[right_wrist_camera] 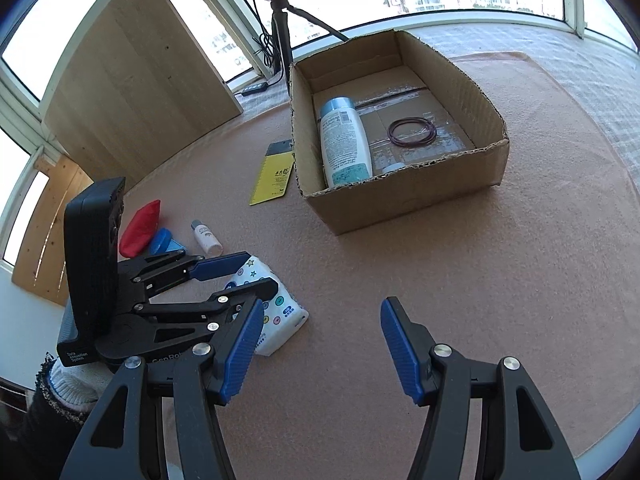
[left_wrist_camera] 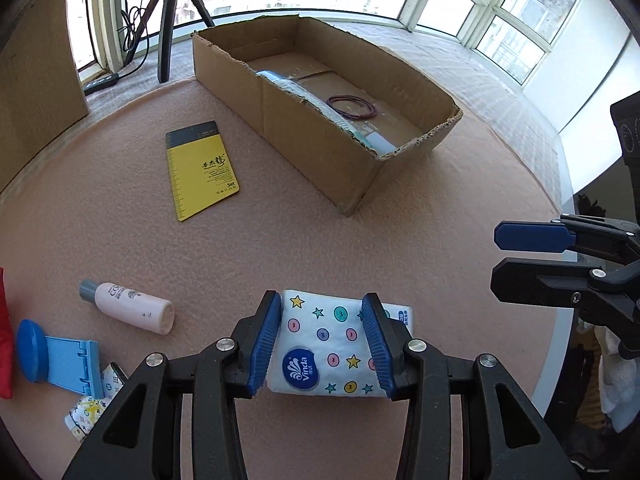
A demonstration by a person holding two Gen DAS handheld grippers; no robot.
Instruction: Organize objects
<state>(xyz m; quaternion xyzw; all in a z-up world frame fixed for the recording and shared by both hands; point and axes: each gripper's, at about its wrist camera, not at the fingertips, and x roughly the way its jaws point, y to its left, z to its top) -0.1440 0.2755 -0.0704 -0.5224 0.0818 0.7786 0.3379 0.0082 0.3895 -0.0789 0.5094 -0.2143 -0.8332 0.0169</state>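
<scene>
Left gripper (left_wrist_camera: 325, 344) clamped across the short width of a white star-and-dot printed soft tissue pack (left_wrist_camera: 328, 350), long axis crosswise. Right gripper (right_wrist_camera: 320, 354) open, empty. Open brown cardboard box (left_wrist_camera: 404, 182) well ahead, up and rightward.

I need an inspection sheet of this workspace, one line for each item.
Surface: pink felt cloth over the table.
Job's things: cardboard box holds a white bottle and purple rubber bands; tissue pack in the left tool.
Clutter: yellow card, small pink bottle, blue plastic piece, red pouch, patterned packet.
Grippers: left tool closed on the tissue pack; right tool open, empty.
Cables: black cables and power strip by the tripod.
Surroundings: windows, wooden boards.
</scene>
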